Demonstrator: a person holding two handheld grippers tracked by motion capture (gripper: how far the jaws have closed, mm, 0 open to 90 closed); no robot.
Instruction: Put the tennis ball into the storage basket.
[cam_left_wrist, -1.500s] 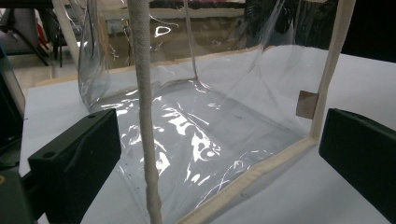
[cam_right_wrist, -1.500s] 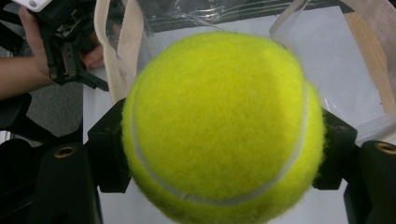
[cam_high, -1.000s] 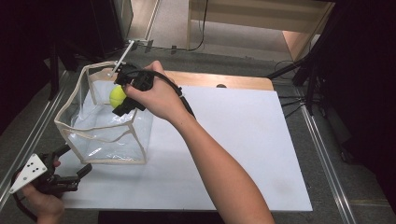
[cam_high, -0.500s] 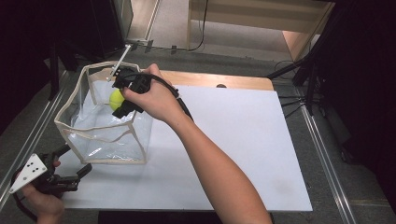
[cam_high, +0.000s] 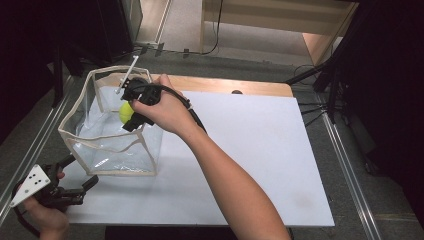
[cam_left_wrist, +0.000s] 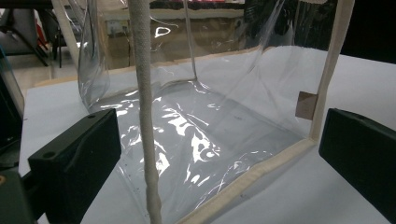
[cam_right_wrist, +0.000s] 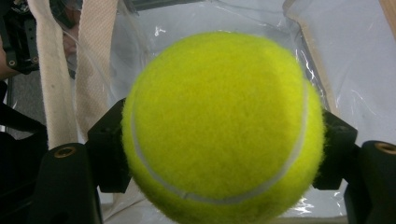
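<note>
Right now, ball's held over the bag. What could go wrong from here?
1. The yellow tennis ball may bounce back out of the clear plastic bag with cream fabric trim once the right gripper releases it.
2. The left gripper, open near the bag's corner, isn't steadying it, so the bag may shift or sag.

The right forearm reached forward and leftward, its hand tilting the right gripper (cam_high: 131, 112) downward, jaws clamped. The left gripper (cam_high: 75, 180) lay low, near the person, jaws apart.
</note>
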